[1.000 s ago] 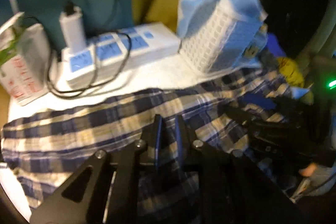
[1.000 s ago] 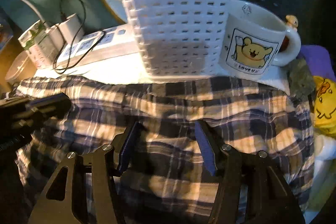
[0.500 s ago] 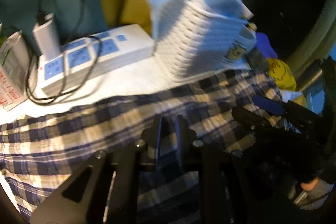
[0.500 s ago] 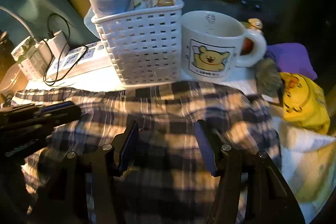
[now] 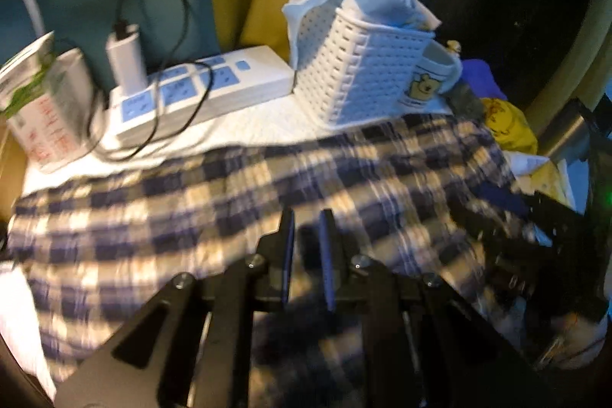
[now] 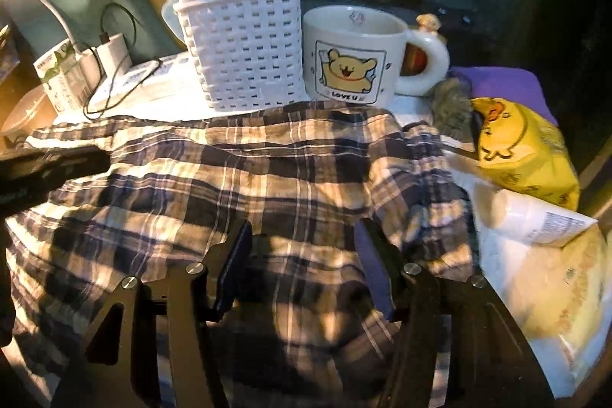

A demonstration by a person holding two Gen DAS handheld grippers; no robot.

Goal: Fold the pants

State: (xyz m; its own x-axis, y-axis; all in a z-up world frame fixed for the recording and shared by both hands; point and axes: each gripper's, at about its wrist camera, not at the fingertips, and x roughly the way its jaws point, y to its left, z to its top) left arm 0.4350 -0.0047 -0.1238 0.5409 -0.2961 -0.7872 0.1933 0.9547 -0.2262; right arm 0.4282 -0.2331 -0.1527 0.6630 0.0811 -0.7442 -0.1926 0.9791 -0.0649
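Left gripper (image 5: 307,228) narrow, right gripper (image 6: 302,236) wide over pants (image 6: 244,178); dragged cloth could topple the mug (image 6: 354,58) (close behind).

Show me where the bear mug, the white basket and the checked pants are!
bear mug (image 6: 350,64): right wrist view, on the bear picture.
white basket (image 6: 244,52): right wrist view, on its front wall.
checked pants (image 6: 290,178): right wrist view, on the middle of the cloth.

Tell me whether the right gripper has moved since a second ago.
Yes. The right gripper has pulled back from the white basket, which looks smaller and farther now.
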